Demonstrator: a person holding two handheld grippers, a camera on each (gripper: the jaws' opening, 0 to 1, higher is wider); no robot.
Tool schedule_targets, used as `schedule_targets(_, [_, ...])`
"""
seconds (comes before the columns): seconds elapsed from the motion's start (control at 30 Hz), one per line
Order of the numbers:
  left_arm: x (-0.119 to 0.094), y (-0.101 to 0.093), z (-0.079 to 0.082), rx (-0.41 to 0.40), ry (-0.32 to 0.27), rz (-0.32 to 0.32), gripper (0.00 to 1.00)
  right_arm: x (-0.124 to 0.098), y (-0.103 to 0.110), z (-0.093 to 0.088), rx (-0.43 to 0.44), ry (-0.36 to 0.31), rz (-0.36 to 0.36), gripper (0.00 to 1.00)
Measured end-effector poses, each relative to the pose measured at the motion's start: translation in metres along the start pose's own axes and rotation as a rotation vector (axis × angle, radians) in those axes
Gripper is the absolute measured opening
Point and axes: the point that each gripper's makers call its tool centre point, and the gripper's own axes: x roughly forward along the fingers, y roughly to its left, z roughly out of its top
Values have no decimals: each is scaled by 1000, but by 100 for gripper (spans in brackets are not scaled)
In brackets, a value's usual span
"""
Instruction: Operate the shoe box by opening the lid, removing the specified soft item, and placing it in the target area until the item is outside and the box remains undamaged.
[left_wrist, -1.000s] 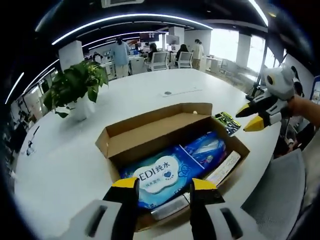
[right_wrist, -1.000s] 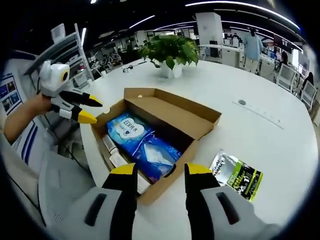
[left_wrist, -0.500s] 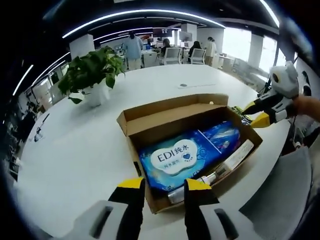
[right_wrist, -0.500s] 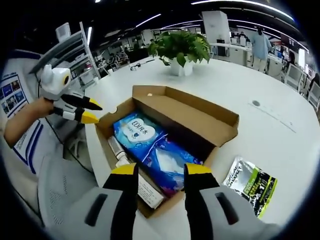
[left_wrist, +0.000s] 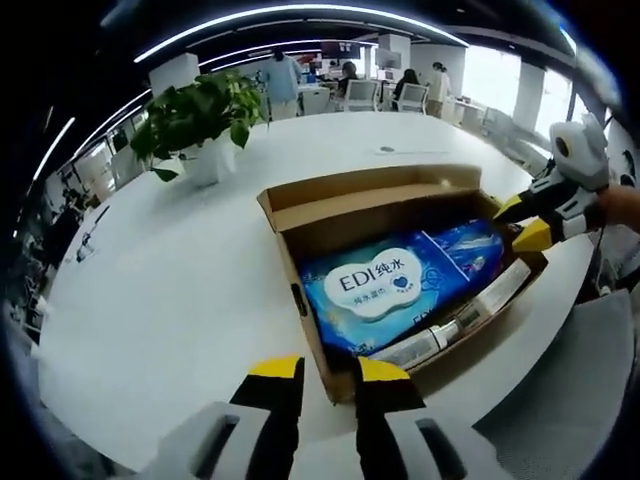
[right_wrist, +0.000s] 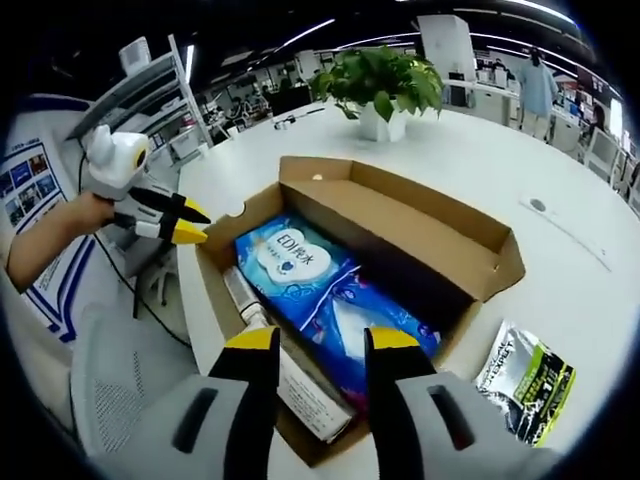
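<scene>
Now we are hovering left gripper and right gripper, both released, over opposite ends of shoe box, lid open. Blue wipes pack is lying inside box on white table.

The shoe box is brown cardboard, resting on the white counter with its lid folded open and standing along the far long side. Inside lies a blue soft wipes pack with a white oval label, flat and face up. Beside it, along the near wall, lie a slim tube and a narrow white carton.
</scene>
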Motion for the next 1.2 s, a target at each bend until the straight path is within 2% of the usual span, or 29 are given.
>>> schedule_targets(0.17, [4,3,-8,-31,29,0,12,9,3,-1,4,11,15,30])
schedule_targets(0.33, [6,1,-7,-65,26,-20,7,18,6,-1,4,23,30,29])
schedule_targets(0.57, [7,1,-8,-101,26,-29,7,32,11,5,19,17,50,28])
schedule_targets(0.97, [9,2,-9,-104,26,-29,7,53,17,13,14,30,77,27])
schedule_targets(1.2, [9,2,-10,-105,26,-31,7,63,13,17,33,32,74,28])
